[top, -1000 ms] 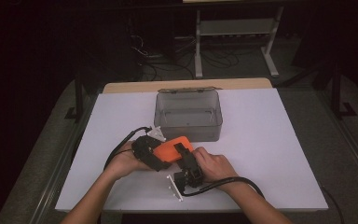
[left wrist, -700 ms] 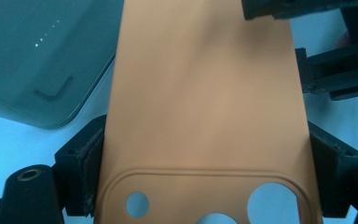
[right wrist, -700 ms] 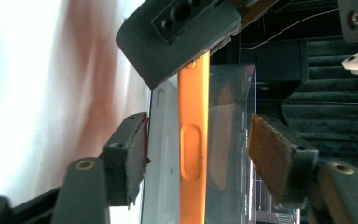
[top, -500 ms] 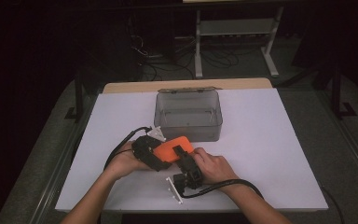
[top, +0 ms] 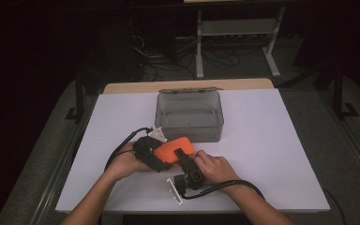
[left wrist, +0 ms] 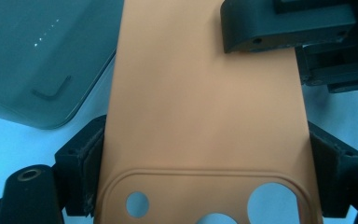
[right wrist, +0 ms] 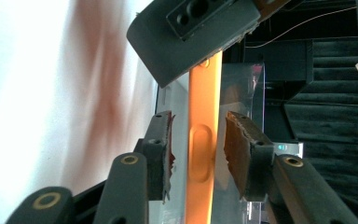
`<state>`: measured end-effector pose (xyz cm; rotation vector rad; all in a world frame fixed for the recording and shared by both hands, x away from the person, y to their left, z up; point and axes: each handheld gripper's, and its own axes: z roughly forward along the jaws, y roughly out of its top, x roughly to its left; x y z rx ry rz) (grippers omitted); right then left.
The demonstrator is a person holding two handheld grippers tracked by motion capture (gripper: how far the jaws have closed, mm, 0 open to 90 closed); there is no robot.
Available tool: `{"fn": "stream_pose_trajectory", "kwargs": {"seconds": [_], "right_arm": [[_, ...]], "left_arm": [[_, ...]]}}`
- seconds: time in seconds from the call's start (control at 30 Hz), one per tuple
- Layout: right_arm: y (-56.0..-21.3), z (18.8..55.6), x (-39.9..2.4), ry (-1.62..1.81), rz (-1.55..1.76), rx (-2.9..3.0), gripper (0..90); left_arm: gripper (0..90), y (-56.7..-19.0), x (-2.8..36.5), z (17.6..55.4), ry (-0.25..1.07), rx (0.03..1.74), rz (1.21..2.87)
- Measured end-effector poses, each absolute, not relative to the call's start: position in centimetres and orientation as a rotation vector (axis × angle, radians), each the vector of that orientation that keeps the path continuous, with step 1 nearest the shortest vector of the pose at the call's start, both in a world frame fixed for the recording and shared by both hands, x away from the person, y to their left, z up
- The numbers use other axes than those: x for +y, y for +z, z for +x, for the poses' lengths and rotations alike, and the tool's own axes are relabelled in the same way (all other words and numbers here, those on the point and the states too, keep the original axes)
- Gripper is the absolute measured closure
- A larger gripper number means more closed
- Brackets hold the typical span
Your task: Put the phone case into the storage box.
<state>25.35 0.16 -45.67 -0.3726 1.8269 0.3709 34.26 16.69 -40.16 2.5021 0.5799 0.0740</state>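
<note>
High view puts the orange phone case (top: 174, 147) just below centre frame on the white desk (top: 272, 140), right in front of the grey box (top: 189, 115), with the left tongs (top: 161, 157) clamped across its width, their pads tight on both long edges in the left gripper view (left wrist: 205, 93). Right tongs (top: 183, 161) come in from the lower right with jaws parted, straddling the case's thin edge (right wrist: 199, 149) with a gap either side. Since half a second ago, barely anything has shifted; both hands have stayed put.
</note>
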Motion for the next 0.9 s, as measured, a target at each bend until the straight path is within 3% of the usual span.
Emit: {"fn": "stream_pose_trajectory", "kwargs": {"seconds": [0.3,0.9], "right_arm": [[-45.70,25.33,0.17,0.361,-0.371,1.823,72.6],[-45.97,25.22,0.27,0.345,-0.380,1.779,75.7]], "left_arm": [[15.6,-40.18,16.65,34.25,0.073,0.579,2.505],[15.6,-40.16,16.65,34.26,0.071,0.588,2.499]]}}
